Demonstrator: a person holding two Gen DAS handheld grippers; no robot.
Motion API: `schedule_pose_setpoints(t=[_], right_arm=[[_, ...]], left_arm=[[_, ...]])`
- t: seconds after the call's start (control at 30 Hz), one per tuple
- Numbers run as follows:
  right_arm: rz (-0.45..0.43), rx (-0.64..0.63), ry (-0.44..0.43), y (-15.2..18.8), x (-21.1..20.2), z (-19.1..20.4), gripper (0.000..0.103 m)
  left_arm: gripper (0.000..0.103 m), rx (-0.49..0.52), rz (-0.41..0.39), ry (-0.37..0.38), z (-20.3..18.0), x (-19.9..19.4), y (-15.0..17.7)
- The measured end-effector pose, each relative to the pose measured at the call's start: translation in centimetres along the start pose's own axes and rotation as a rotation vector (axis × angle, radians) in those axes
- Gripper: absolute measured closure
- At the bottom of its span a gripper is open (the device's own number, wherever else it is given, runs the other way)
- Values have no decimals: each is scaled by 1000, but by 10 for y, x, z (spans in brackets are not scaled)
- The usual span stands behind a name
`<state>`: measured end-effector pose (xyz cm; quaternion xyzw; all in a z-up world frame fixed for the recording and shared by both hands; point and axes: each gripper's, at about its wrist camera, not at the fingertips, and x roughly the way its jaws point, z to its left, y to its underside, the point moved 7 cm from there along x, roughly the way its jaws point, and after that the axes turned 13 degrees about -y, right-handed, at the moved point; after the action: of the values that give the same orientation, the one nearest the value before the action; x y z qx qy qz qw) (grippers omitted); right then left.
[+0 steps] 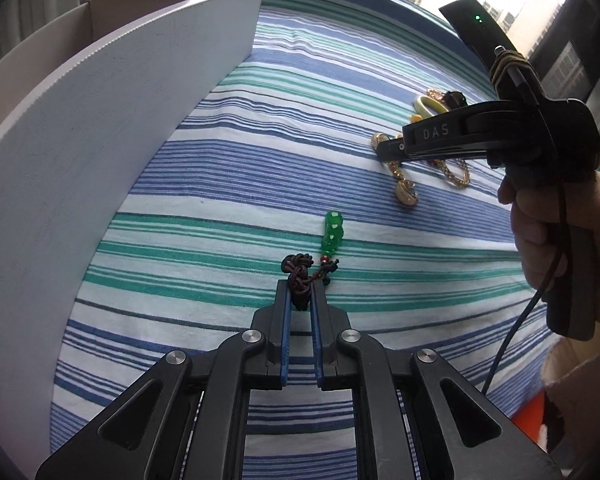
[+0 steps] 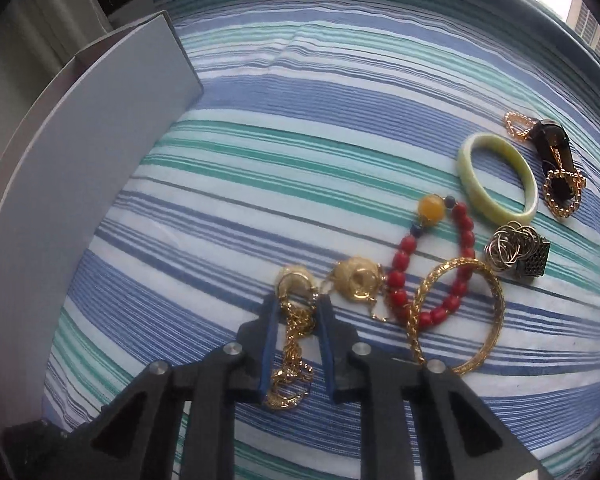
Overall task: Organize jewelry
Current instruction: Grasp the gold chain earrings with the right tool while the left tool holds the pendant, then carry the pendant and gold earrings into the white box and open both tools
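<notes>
A big striped cloth covers the surface that carries everything; I cannot tell if it is a desk or a bed. A tall white box stands along its left edge, open at the top. I cannot see inside it.

Most of the jewelry lies in a small heap near the right edge: a gold bangle, a pale green bangle, a red bead bracelet, a dark watch, a wire ball ring and a round gold pendant.

The left gripper is pinched tight on the dark cord of a green charm, near the middle of the cloth. The right gripper, held by a hand, points down at the heap. Its jaws are narrow, with a gold chain between them, but the pads do not seem to press it yet.

The job looks just started. Nearly every piece is still out on the cloth. There is lots of bare cloth between the heap and the box, so carrying things across should be easy. The box wall is high, so things must go up and over it.
</notes>
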<state>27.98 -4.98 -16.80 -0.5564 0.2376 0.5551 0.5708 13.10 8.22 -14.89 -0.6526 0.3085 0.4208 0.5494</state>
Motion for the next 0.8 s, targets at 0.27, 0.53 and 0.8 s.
schedule_pose_setpoints(t=[0.27, 0.53, 0.8], right_arm=[[-68, -3, -95, 2, -39, 2, 103], [-30, -36, -103, 3, -54, 10, 95], [-5, -36, -30, 14, -1, 3, 80]], left_arm=[[96, -55, -63, 7, 15, -36, -17], [96, -61, -96, -2, 16, -55, -26], [96, -54, -60, 3, 10, -47, -14]])
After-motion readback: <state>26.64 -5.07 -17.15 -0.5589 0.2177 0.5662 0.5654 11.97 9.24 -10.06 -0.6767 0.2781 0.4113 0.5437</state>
